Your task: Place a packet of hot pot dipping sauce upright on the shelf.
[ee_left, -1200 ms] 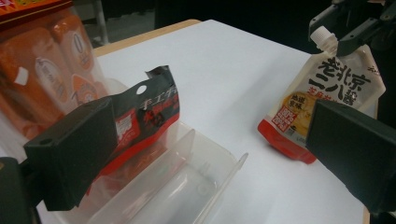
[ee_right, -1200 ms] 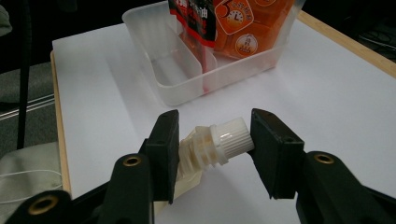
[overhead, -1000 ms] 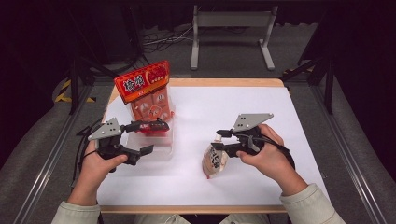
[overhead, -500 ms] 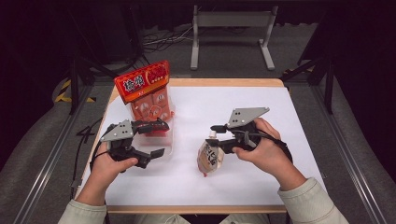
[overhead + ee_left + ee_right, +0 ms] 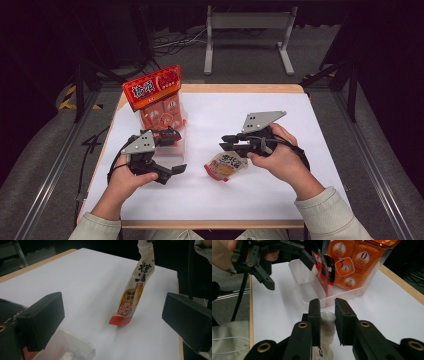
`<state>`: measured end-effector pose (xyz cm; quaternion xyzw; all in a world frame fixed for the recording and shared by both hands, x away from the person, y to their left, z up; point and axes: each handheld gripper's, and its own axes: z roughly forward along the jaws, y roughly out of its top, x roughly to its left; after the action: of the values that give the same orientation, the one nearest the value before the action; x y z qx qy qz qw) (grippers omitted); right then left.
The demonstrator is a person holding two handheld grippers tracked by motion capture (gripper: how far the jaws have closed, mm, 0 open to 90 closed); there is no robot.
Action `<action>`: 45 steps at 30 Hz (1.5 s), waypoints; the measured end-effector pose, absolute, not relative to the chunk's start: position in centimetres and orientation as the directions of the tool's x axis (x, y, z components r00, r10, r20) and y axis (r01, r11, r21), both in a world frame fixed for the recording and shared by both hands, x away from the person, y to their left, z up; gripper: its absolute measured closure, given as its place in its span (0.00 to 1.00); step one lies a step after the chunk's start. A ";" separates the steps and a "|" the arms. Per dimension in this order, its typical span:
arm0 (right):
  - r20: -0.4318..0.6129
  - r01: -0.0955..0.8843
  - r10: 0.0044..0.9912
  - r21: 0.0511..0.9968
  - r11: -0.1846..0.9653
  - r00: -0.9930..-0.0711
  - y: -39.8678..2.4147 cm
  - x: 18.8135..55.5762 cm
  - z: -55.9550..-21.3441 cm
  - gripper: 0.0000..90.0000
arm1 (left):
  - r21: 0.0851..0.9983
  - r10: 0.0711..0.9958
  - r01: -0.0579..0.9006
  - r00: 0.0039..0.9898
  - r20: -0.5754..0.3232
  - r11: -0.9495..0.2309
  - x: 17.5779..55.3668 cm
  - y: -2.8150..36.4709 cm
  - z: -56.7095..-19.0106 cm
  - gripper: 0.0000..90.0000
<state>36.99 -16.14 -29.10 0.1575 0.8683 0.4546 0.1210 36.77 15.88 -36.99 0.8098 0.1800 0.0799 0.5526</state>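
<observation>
Spouted sauce pouch [image 5: 226,165]: hangs over white table [image 5: 280,200], red bottom corner touching it. Right gripper [image 5: 327,315]: jaws, just closing, pinch its ribbed white cap [image 5: 327,317]. Left gripper [image 5: 176,151]: open, empty, beside clear tray [image 5: 312,287]. Step: pouch pickup. Next, likely: carry to tray, clearing rim.

left gripper [image 5: 113,322]: jaws wide apart, nothing between | sauce pouch [image 5: 133,293]: hangs tilted, red bottom edge on white worktop [image 5: 75,275] | clear tray [image 5: 67,348]: near left jaw
</observation>
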 end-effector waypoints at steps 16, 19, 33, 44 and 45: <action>-0.087 0.101 0.314 0.839 0.535 -0.945 -14.9 36.5 -27.4 0.85 | 0.921 0.299 0.151 0.953 -0.039 -0.359 36.6 11.9 -37.2 0.13; -0.087 0.093 0.303 0.841 0.532 -0.949 -14.5 36.4 -27.2 0.85 | 0.928 0.283 0.133 0.958 -0.032 -0.347 36.6 11.5 -37.1 0.19; -0.081 0.067 0.257 0.853 0.517 -0.963 -12.8 36.3 -27.1 0.85 | 0.935 0.212 0.111 0.976 -0.040 -0.337 36.9 9.8 -36.9 0.47; -0.067 0.064 0.240 0.864 0.499 -0.968 -12.4 36.3 -27.4 0.85 | 0.933 0.166 0.082 0.986 -0.025 -0.350 36.6 9.9 -36.4 0.94; -0.066 0.062 0.238 0.866 0.497 -0.969 -12.4 36.2 -27.3 0.85 | 0.935 0.163 0.082 0.986 -0.027 -0.345 36.6 10.0 -36.3 0.95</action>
<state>36.18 -12.41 -27.35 0.0872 0.8606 0.4939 0.0886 36.62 9.98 -36.35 0.8193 0.0748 0.0355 0.5674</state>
